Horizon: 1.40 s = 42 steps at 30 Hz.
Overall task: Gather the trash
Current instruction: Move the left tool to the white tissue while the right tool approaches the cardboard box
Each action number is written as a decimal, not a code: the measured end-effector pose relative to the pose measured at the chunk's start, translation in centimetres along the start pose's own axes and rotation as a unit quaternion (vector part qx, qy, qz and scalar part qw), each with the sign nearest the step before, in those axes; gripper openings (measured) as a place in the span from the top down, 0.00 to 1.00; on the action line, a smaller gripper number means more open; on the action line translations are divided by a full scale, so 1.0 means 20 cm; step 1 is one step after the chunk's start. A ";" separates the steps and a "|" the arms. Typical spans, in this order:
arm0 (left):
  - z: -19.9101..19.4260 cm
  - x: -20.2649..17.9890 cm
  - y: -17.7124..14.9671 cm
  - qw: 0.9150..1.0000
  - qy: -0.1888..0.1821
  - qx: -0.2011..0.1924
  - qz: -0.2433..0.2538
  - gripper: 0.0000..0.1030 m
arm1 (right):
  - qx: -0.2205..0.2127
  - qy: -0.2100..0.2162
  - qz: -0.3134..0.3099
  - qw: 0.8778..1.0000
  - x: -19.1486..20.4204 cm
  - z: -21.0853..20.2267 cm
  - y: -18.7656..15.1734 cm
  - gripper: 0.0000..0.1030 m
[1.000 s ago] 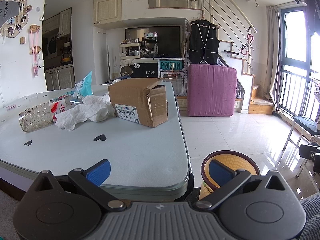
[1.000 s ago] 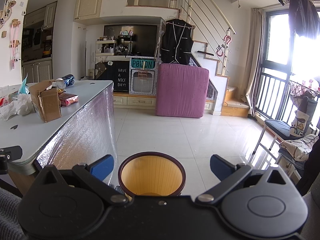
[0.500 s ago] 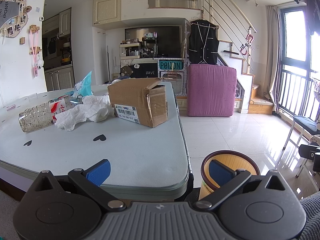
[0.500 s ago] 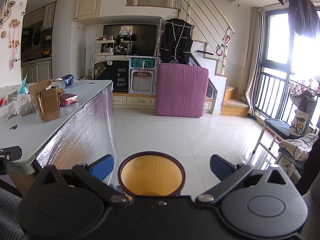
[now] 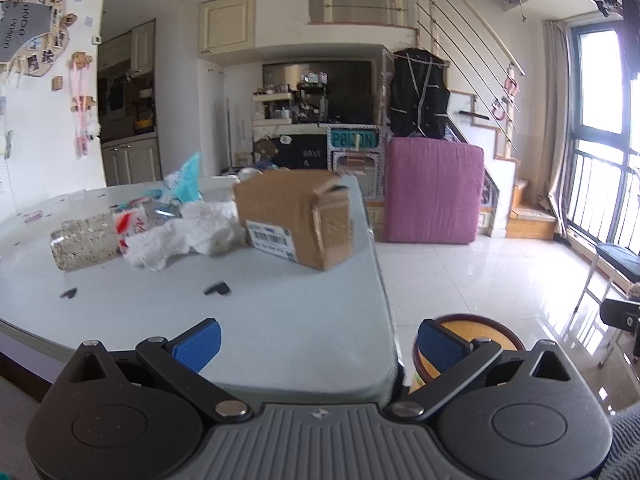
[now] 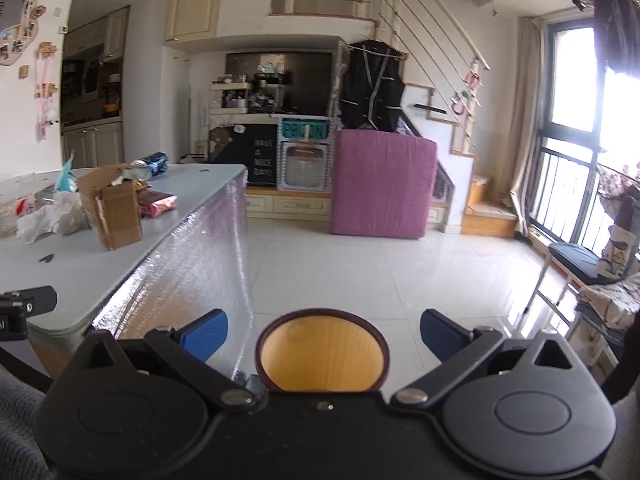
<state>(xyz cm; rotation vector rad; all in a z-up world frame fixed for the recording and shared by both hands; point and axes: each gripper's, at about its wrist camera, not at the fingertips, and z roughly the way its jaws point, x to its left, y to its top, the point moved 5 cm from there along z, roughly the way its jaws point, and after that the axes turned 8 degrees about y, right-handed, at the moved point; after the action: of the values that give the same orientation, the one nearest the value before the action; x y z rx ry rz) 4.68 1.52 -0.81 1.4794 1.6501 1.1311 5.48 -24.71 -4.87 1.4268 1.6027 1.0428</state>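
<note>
- Down at the bottom of the left wrist frame, the left gripper (image 5: 318,340) sits with its blue pads spread wide apart and nothing between them. It's hanging over the near edge of the pale table (image 5: 288,320).
- Middle-left of that same frame is where the trash is piled: a cardboard box (image 5: 296,218) with a barcode label, crumpled white tissue (image 5: 184,236) touching its left side, a clear plastic bottle (image 5: 82,242) lying on its side further left, and a light blue wrapper (image 5: 186,182) sticking up behind the tissue.
- Lower right of the left view, the bin (image 5: 492,332) stands on the floor just beside the table corner, partly hidden by the right pad.
- Bottom centre of the right wrist frame, the right gripper (image 6: 323,338) is also wide open and holding nothing, with the yellowish inside of the bin framed right between its fingers.
- Left side of the right view also shows a can (image 6: 154,162) and a reddish snack packet (image 6: 158,204) behind the box.
- Background, centre: a pink mattress (image 6: 384,184) leans upright by the stairs.
</note>
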 end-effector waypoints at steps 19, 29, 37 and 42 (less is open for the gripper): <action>0.18 0.40 0.27 0.993 0.107 -0.038 -0.026 0.00 | -0.082 0.105 0.056 0.989 0.18 0.31 0.41 0.00; 0.31 0.56 0.27 0.990 0.129 -0.024 -0.048 0.00 | -0.094 0.189 0.018 0.977 0.44 0.66 0.54 0.00; 0.42 0.64 0.21 0.991 0.118 0.024 -0.061 0.00 | -0.039 0.291 -0.029 0.955 0.66 0.93 0.46 0.00; 0.54 0.66 0.26 0.990 0.103 0.036 -0.094 0.00 | -0.026 0.308 -0.076 0.948 0.80 0.97 0.40 0.00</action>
<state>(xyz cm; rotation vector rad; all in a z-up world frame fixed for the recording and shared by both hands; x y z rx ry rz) 14.51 16.53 0.43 1.2520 1.9446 1.1603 24.64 -6.50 -5.32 0.9628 2.0585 1.5206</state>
